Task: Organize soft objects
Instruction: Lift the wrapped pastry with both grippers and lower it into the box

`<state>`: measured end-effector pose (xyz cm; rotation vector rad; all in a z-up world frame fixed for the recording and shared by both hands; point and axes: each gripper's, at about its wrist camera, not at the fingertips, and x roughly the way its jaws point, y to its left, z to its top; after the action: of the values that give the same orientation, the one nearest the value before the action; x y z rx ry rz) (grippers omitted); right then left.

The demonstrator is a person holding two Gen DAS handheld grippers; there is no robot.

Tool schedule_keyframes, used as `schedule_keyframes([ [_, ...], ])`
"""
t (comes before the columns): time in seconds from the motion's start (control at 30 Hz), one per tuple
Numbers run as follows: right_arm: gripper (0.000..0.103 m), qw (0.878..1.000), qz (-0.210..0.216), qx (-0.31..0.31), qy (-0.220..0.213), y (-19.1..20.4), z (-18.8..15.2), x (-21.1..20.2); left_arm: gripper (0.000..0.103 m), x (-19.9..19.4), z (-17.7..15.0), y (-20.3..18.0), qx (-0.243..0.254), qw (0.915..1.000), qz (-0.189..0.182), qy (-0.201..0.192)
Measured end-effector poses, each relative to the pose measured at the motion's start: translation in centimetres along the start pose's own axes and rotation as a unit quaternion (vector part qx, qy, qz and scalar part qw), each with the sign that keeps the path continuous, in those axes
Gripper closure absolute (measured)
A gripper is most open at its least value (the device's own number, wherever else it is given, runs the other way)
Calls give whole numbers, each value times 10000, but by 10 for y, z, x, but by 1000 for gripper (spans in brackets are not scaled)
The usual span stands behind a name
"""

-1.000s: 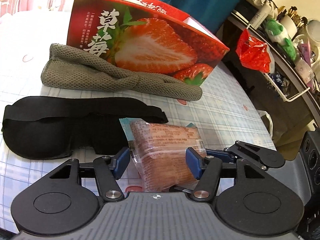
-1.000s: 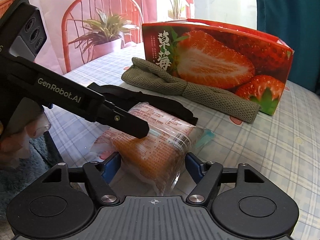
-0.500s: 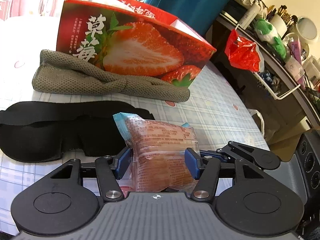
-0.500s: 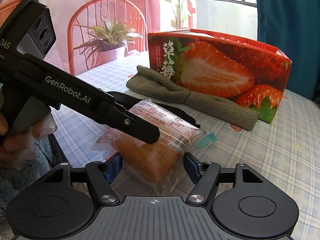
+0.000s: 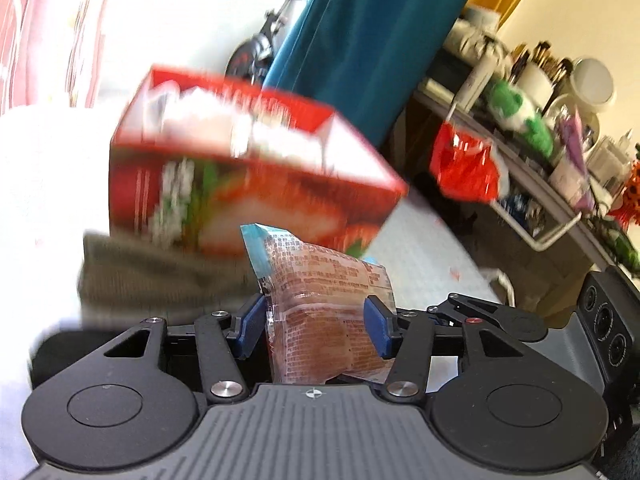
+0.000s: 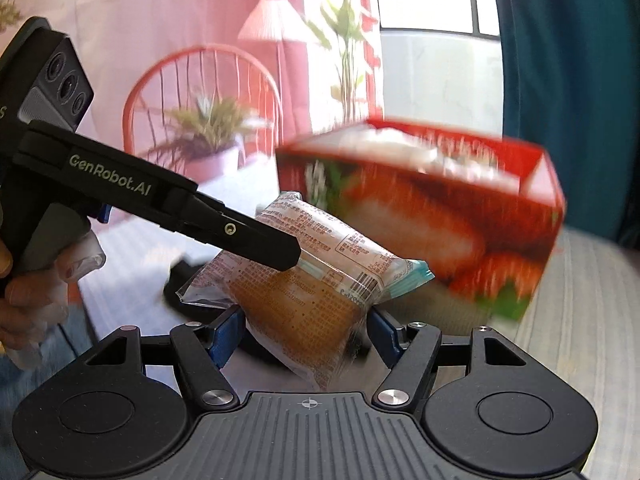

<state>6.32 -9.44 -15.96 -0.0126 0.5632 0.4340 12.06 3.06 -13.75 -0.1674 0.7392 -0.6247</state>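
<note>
A clear-wrapped bread packet point(image 5: 320, 300) hangs in the air, held from two sides. My left gripper point(image 5: 314, 330) has its blue pads on the packet's sides, and its jaws are closing further on it. My right gripper point(image 6: 306, 334) is shut on the same packet point(image 6: 304, 296) at its near end. One black finger point(image 6: 256, 240) of the left gripper lies across the packet's top in the right wrist view. Behind stands the open red strawberry box point(image 5: 256, 184), with white things inside. An olive knitted cloth point(image 5: 160, 276) lies at its foot.
A black eye mask point(image 6: 188, 292) lies on the checked tablecloth point(image 6: 592, 300) under the packet. A cluttered shelf point(image 5: 540, 184) and a red bag point(image 5: 464, 168) are off the table's right edge. A teal curtain point(image 5: 360, 40) hangs behind the box. A gloved hand point(image 6: 24, 292) holds the left gripper.
Both grippers have risen with the packet, which has left the table. The box now sits lower in both views, its open top shows, and the background is blurred.
</note>
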Motion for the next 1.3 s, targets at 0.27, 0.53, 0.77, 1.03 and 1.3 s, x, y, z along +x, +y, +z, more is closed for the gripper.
schedule_keyframes([
  [0.27, 40, 9983, -107, -265, -506, -18, 88, 22, 47, -6, 88, 14, 55, 9989, -45, -461],
  [0.53, 40, 9979, -214, -226, -567, -49, 140, 78, 44, 23, 141, 46, 31, 9984, -36, -572],
  [0.77, 46, 9989, -295, 1, -357, -74, 147, 124, 43, 52, 144, 73, 95, 9993, 123, -339],
  [1.03, 47, 10000, -79, -26, 3, -65, 130, 141, 43, 54, 133, 85, 129, 9986, 472, -206],
  [1.3, 38, 9984, -559, 31, -75, -62, 119, 120, 32, 35, 120, 72, 526, 9912, 1128, -448],
])
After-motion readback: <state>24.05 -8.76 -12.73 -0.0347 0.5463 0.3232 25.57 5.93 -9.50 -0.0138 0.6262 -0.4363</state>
